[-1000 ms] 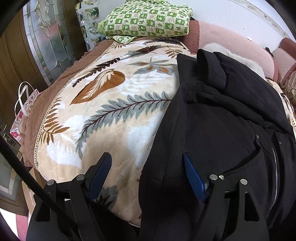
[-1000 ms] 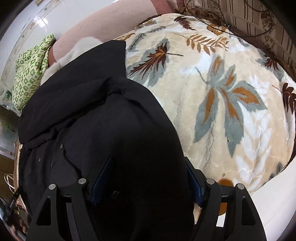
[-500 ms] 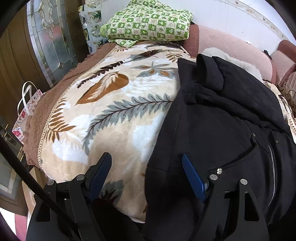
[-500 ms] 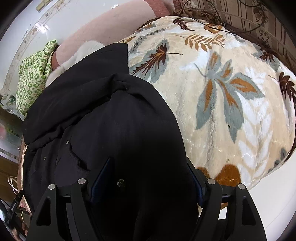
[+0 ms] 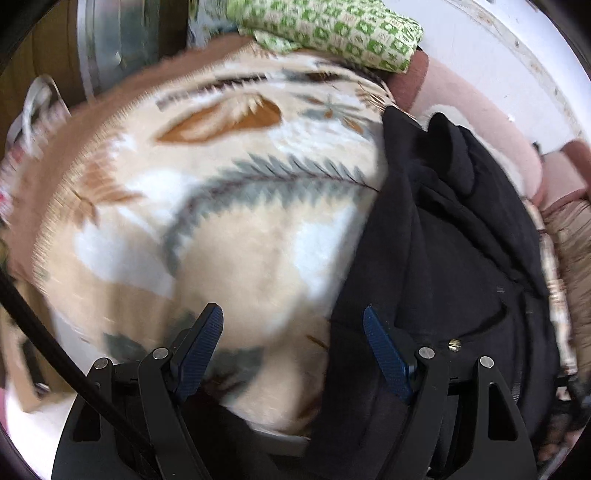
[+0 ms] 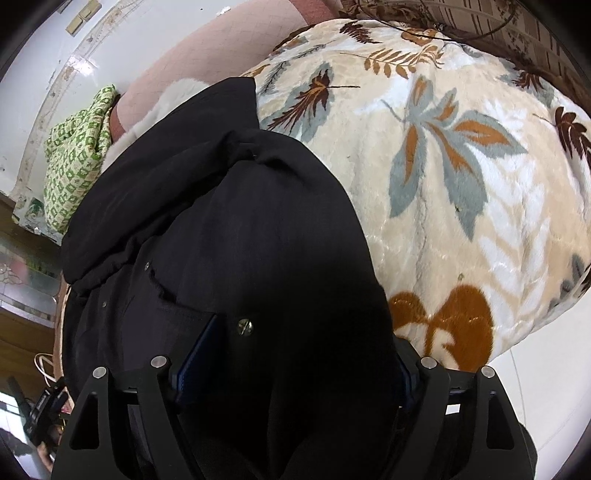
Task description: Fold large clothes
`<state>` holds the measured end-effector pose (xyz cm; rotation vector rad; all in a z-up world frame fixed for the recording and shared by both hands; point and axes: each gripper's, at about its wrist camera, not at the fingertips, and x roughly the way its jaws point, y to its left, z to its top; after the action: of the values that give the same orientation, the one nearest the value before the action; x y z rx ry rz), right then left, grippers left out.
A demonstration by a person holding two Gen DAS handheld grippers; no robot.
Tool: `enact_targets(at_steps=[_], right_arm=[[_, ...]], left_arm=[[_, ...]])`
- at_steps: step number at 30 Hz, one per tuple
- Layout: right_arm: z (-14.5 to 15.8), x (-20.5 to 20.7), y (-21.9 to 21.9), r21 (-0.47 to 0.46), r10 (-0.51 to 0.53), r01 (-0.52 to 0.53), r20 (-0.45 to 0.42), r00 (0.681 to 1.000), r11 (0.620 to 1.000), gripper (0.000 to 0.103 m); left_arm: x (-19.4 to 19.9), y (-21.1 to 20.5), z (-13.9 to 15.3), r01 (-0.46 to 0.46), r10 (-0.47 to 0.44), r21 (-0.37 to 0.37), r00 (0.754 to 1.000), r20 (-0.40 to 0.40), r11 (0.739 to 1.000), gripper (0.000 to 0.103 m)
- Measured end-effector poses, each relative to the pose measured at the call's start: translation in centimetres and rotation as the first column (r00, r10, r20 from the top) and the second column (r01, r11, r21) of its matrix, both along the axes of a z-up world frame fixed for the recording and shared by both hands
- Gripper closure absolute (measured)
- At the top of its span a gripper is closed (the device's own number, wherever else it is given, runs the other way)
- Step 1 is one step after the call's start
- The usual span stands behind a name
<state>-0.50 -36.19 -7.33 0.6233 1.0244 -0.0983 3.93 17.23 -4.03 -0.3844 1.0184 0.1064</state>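
Note:
A large black coat (image 5: 454, 258) with snaps and a zipper lies on a bed covered by a cream leaf-print blanket (image 5: 229, 229). In the left wrist view my left gripper (image 5: 293, 347) is open and empty at the coat's left edge, one blue finger over the blanket, the other over the coat. In the right wrist view the coat (image 6: 221, 229) fills the left and middle. My right gripper (image 6: 295, 354) is open, with the coat's near edge lying between the jaws and covering the right fingertip.
A green checked folded cloth (image 5: 332, 33) lies at the bed's head by a pink headboard (image 5: 476, 110). A white bag (image 5: 37, 107) hangs at the left. The blanket (image 6: 461, 177) lies bare right of the coat. White floor (image 6: 546, 387) shows past the bed edge.
The left gripper has swung left and pulled back a little, so the coat sits further right; its view is motion-blurred. The right gripper has moved slightly nearer over the coat's edge. Both jaws stay open.

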Motion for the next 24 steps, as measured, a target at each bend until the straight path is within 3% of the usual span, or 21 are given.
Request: enact_targets(at_steps=[3, 7, 12, 15, 17, 18, 21, 24], right_arm=[[0.0, -0.1, 0.1, 0.005, 0.004, -0.004, 0.01, 1.0, 1.0, 0.019], [-0.2, -0.5, -0.2, 0.056, 0.003, -0.005, 0.042, 0.999, 0.998, 0.018], [-0.9, -1.6, -2.1, 0.247, -0.046, 0.019, 0.104, 0.994, 0.969, 0.017], [-1.3, -1.8, -2.7, 0.313, -0.071, 0.031, 0.117, 0.991, 0.949, 0.017], [-1.4, -1.8, -2.8, 0.327, -0.074, 0.03, 0.122, 0.99, 0.945, 0.016], [-1.3, -1.8, -2.8, 0.326, -0.073, 0.028, 0.124, 0.99, 0.945, 0.016], [-1.2, -1.8, -2.7, 0.31, -0.071, 0.028, 0.131, 0.989, 0.95, 0.016], [-1.4, -2.0, -2.8, 0.27, -0.107, 0.07, 0.124, 0.986, 0.96, 0.016]], left_arm=[[0.3, 0.2, -1.4, 0.02, -0.021, -0.119, 1.0, -0.003, 0.993, 0.025], [0.4, 0.8, -2.6, 0.0, 0.002, -0.225, 1.0, 0.01, 0.974, 0.024], [-0.2, 1.0, -2.8, 0.024, -0.009, -0.311, 0.999, 0.05, 0.95, 0.023], [-0.4, 0.8, -3.1, 0.071, -0.048, -0.412, 0.997, 0.066, 0.909, 0.023], [-0.4, -0.1, -3.8, 0.125, -0.108, -0.514, 0.992, 0.062, 0.849, 0.022], [-0.4, -0.7, -4.1, 0.135, -0.125, -0.525, 0.991, 0.054, 0.84, 0.022], [-0.5, -2.5, -3.8, 0.159, -0.149, -0.433, 0.987, 0.058, 0.887, 0.022], [-0.5, -3.2, -3.5, 0.173, -0.164, -0.397, 0.985, 0.057, 0.901, 0.022]])
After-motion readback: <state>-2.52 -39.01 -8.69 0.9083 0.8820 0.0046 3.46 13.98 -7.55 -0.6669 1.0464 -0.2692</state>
